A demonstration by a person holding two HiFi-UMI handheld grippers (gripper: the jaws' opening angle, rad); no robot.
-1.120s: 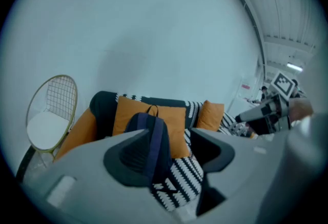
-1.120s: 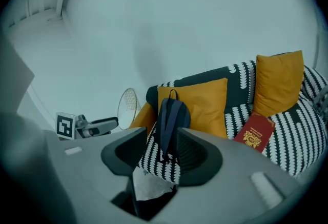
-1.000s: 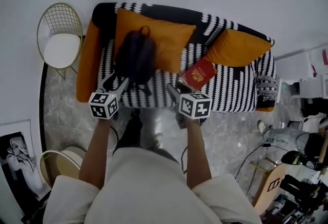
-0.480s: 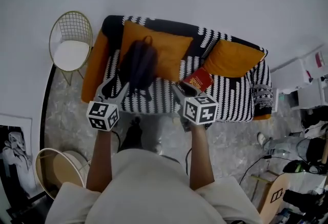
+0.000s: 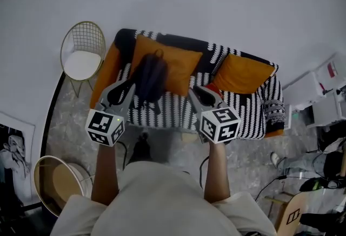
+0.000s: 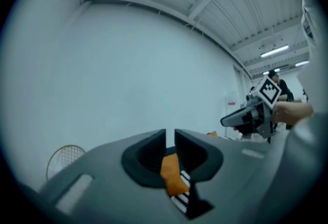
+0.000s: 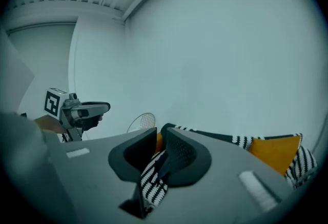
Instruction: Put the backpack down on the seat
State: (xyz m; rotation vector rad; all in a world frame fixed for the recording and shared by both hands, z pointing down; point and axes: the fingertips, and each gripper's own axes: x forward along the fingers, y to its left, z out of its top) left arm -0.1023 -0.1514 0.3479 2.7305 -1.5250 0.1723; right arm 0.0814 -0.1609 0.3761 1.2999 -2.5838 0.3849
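A dark backpack (image 5: pixel 150 75) stands on the black-and-white striped sofa seat (image 5: pixel 167 109), leaning against an orange cushion (image 5: pixel 181 63). My left gripper (image 5: pixel 124 89) hovers just in front of it, apart from it. Its jaws are closing to a narrow slit, and nothing is between them (image 6: pixel 170 138). My right gripper (image 5: pixel 203 93) hangs over the middle of the seat, its jaws also closing on nothing (image 7: pixel 159 138). Each gripper view shows the other gripper raised against the white wall.
A second orange cushion (image 5: pixel 240 74) lies at the sofa's right end, and a red book (image 5: pixel 212 89) peeks out behind the right gripper. A gold wire chair (image 5: pixel 82 56) stands left of the sofa and a round stool (image 5: pixel 57 183) nearer me. White shelving (image 5: pixel 319 100) is at the right.
Both grippers have pulled back from the sofa and risen, and their jaws have narrowed from wide to nearly closed. The backpack stays against the cushion.
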